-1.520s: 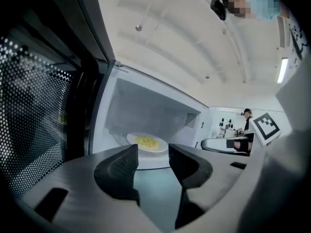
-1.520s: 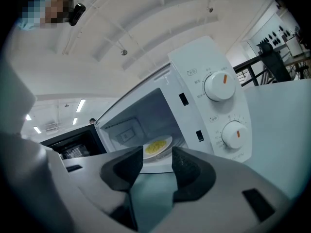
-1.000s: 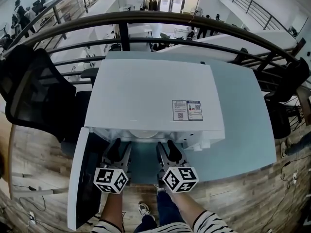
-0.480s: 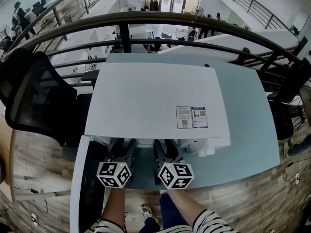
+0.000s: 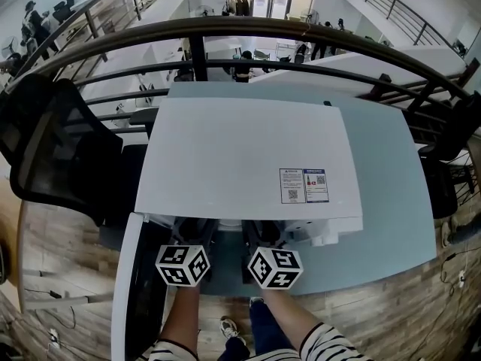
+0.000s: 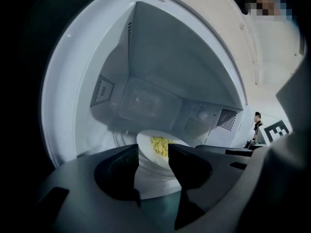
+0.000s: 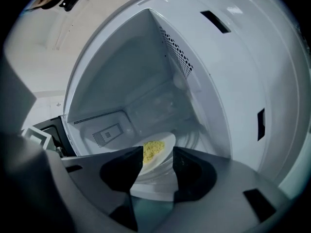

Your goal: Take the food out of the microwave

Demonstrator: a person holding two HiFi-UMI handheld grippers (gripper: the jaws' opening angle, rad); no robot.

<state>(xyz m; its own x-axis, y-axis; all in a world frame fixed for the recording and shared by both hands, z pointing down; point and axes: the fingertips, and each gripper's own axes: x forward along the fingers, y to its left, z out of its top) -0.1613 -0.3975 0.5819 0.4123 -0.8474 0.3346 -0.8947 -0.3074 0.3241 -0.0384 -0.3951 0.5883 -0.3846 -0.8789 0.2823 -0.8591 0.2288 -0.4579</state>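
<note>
The white microwave [image 5: 240, 156] stands on a pale blue table [image 5: 391, 201], its door [image 5: 126, 292] swung open to the left. Inside, a white plate [image 6: 146, 166] with yellow food [image 6: 160, 145] sits on the cavity floor. My left gripper [image 6: 153, 152] is open at the cavity mouth, and the plate's near rim shows in the gap between its jaws. My right gripper [image 7: 158, 154] is open too, facing the same plate [image 7: 163, 144] and food [image 7: 153, 150] from the right. In the head view only the marker cubes [image 5: 183, 265] [image 5: 275, 268] show; the jaws are hidden under the microwave's top.
A black office chair [image 5: 52, 149] stands left of the table. A dark curved railing [image 5: 248, 28] runs behind it. The open door [image 6: 29, 106] fills the left of the left gripper view. The cavity's right wall [image 7: 228, 81] is close to the right gripper.
Both grippers have moved forward into the microwave mouth; their fingers, seen before in front of the opening, are now mostly hidden under its top edge.
</note>
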